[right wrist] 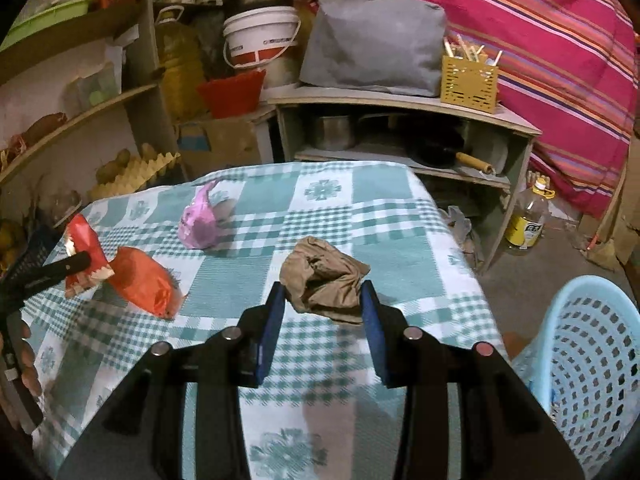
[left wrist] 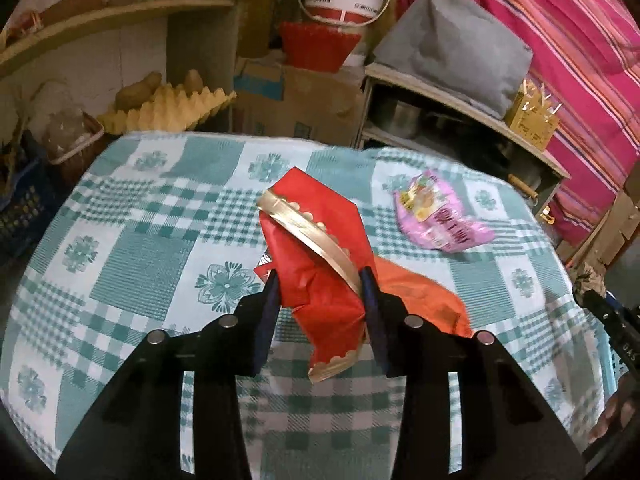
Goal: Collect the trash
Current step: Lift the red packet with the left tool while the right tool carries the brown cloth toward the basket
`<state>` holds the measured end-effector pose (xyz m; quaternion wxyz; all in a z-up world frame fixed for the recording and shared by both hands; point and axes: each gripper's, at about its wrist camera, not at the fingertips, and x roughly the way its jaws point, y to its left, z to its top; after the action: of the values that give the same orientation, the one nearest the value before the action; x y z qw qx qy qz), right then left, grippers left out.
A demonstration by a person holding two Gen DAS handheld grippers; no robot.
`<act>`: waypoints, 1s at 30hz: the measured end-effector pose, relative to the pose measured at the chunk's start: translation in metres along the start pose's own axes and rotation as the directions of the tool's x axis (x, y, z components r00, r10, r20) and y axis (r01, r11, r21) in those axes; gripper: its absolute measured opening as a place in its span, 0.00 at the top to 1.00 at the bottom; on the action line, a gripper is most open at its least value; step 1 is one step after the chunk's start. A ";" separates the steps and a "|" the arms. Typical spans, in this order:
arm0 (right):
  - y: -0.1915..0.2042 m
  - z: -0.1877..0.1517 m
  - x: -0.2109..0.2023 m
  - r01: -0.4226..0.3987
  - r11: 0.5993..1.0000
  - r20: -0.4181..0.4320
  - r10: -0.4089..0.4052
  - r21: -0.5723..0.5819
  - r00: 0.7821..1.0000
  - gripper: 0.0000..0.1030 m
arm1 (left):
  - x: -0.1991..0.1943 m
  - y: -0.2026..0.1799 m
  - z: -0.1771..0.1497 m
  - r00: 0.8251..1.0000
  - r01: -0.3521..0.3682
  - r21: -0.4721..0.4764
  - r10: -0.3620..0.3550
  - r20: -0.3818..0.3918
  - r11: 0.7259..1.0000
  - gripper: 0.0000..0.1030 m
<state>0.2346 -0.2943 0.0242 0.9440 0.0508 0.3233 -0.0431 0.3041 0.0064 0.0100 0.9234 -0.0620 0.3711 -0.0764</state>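
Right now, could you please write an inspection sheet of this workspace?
Surface: table with teal checked cloth, wrinkled.
Job's things: red-and-gold wrapper in left claw; crumpled brown paper in right claw; orange wrapper and pink wrapper lying on the cloth; blue basket beside the table.
Clutter: nothing seen on the cloth besides the trash.
Grippers: left claw shut on the red wrapper; right claw shut on the brown paper.
Cables: nothing seen.
Surroundings: shelves, white bucket, striped pink fabric.
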 end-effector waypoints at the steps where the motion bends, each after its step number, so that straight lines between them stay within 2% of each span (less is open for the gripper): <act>1: -0.005 -0.001 -0.004 0.005 1.000 0.004 -0.005 0.004 1.000 0.62 | -0.004 -0.002 0.000 1.000 -0.001 0.008 0.001 0.009 1.000 0.63; 8: -0.040 -0.001 -0.031 0.040 0.998 0.028 -0.042 0.044 0.999 0.62 | -0.030 -0.027 -0.005 0.999 0.008 0.059 -0.010 0.044 0.998 0.63; 15: -0.072 -0.006 -0.054 0.069 0.995 0.042 -0.072 0.077 0.997 0.62 | -0.047 -0.069 -0.014 0.996 0.043 0.124 -0.051 0.066 0.991 0.63; 22: -0.107 -0.012 -0.078 0.104 0.990 0.054 -0.109 0.095 0.993 0.62 | -0.056 -0.122 -0.022 0.992 0.086 0.206 -0.103 0.071 0.975 0.63; 30: -0.164 -0.024 -0.101 0.158 0.976 0.049 -0.168 0.152 0.985 0.62 | -0.062 -0.182 -0.036 0.981 0.157 0.284 -0.182 0.063 0.946 0.63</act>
<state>0.1216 -0.4494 0.0567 0.9404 0.0925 0.2931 -0.1458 0.2181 -0.1627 0.0574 0.9285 0.0330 0.3087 -0.2038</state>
